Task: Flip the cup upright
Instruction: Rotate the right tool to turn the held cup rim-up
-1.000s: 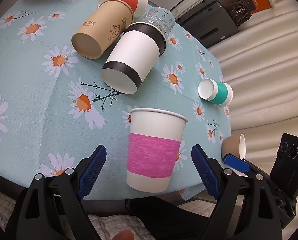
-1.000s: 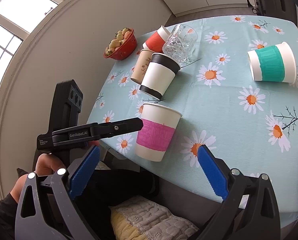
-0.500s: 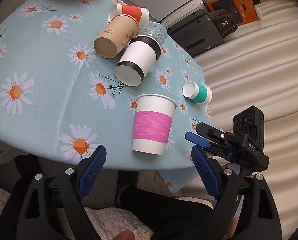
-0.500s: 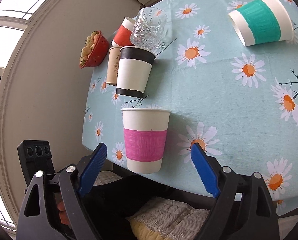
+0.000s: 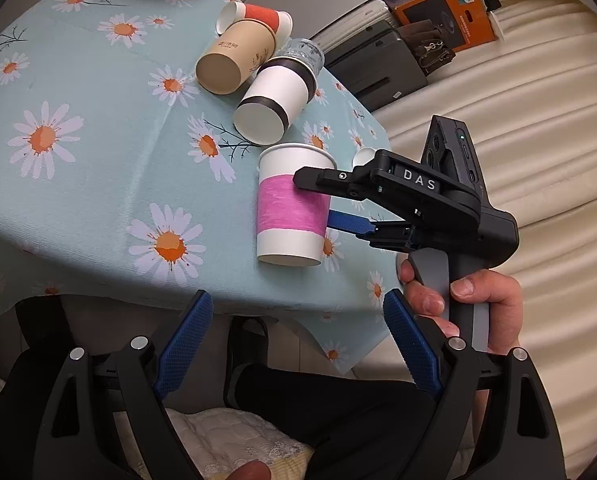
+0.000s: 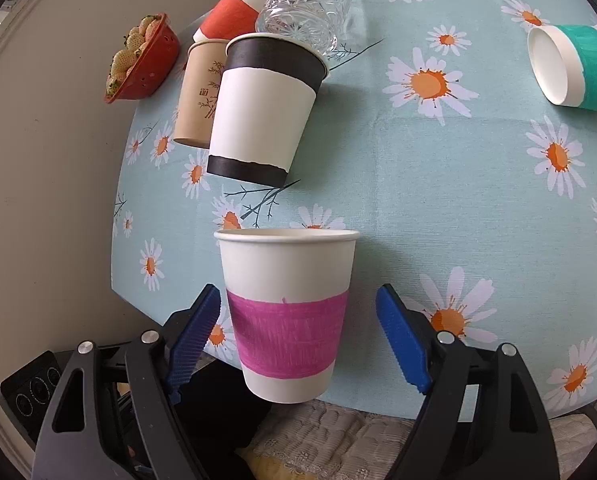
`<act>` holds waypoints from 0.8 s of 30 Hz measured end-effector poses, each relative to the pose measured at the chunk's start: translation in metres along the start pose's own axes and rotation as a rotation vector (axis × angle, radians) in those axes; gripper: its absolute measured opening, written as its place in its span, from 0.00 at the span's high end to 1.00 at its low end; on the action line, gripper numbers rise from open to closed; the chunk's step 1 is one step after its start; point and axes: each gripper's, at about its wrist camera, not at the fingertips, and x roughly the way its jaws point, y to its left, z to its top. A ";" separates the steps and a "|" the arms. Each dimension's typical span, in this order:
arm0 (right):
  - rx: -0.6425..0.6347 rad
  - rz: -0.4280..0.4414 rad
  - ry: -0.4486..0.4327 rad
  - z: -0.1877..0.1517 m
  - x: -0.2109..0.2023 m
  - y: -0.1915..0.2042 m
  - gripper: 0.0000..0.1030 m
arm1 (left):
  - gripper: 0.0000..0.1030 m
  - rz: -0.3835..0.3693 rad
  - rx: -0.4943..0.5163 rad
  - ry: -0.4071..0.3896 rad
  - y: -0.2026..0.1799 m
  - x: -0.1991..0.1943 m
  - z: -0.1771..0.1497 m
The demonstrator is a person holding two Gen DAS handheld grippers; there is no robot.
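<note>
The pink-banded cup (image 6: 286, 312) stands upright near the surface (image 6: 438, 184) edge, low in the frame, between the wide-spread right tongs (image 6: 298, 340). The left tongs (image 5: 298, 344) gape wide, holding nothing.

Left gripper (image 5: 296, 342) jaws spread wide, nothing between them, right gripper (image 6: 298, 334) jaws apart, pads clear either side of cup, right hand (image 5: 464, 306) wrapped around its grey handle
</note>
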 end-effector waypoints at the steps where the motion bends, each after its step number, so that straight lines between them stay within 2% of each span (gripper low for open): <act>1: 0.006 0.000 0.007 0.000 0.002 0.000 0.27 | 0.17 -0.003 0.004 -0.003 0.001 -0.001 0.000; 4: 0.012 0.003 0.017 0.001 0.007 0.001 0.35 | 0.17 -0.011 0.019 -0.009 0.000 -0.005 -0.002; 12: -0.007 -0.009 -0.015 -0.005 -0.005 0.009 0.36 | 0.17 -0.031 0.024 -0.029 -0.002 -0.009 0.000; 17: -0.073 -0.023 -0.121 -0.016 -0.032 0.021 0.36 | 0.17 -0.032 0.038 -0.069 -0.005 -0.018 0.001; 24: -0.183 -0.017 -0.323 -0.044 -0.071 0.038 0.36 | 0.17 0.007 0.087 -0.167 -0.012 -0.034 0.003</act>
